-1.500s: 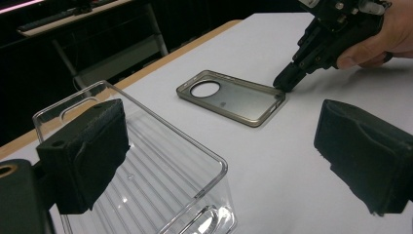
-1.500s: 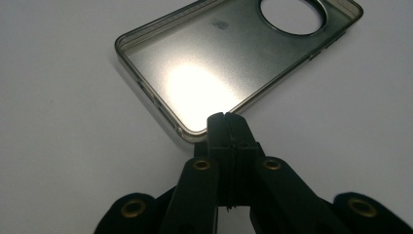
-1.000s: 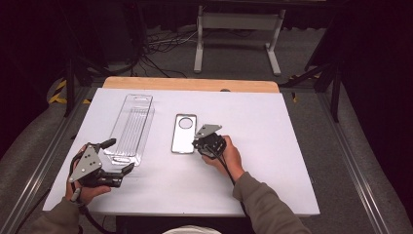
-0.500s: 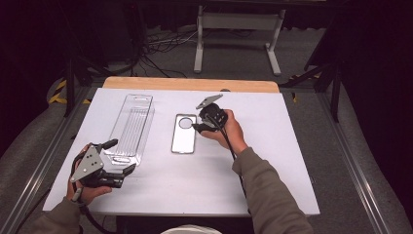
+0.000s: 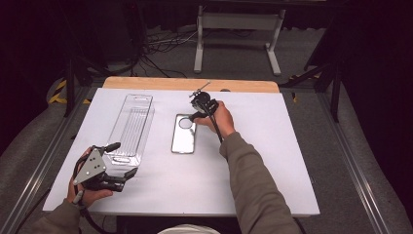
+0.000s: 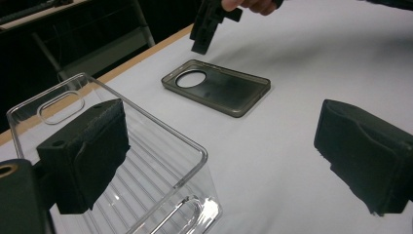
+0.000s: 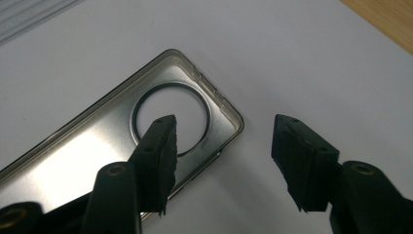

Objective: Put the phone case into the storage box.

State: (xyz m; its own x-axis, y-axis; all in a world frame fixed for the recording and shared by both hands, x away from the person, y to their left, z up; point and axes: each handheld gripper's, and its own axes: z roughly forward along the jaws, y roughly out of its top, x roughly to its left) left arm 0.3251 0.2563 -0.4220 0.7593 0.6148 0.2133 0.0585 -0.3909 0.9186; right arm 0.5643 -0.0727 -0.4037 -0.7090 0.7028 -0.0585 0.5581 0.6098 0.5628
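A dark translucent phone case (image 5: 184, 136) lies flat on the white table (image 5: 272, 146), its round camera hole at the far end. My right gripper (image 5: 196, 111) hovers over that far end. Its jaws are apart and have just been closing a little. In the right gripper view (image 7: 224, 122) one jaw hangs over the hole and the other over bare table, with the case's (image 7: 73, 156) corner below the gap, unpressed. My left gripper (image 5: 122, 160) rests open at the near left, beside the near end of a clear plastic tray (image 5: 131, 126).
The clear tray (image 6: 146, 161) runs lengthwise left of the case (image 6: 219, 87). A wooden strip (image 5: 146, 83) edges the table's far side. A metal stand (image 5: 234, 29) and cables sit on the floor behind. My right gripper (image 6: 207, 29) shows far off in the left gripper view.
My right gripper has moved from beside the case's right edge up to its far end, and its jaws have gone from shut to apart. The left gripper has stayed put.
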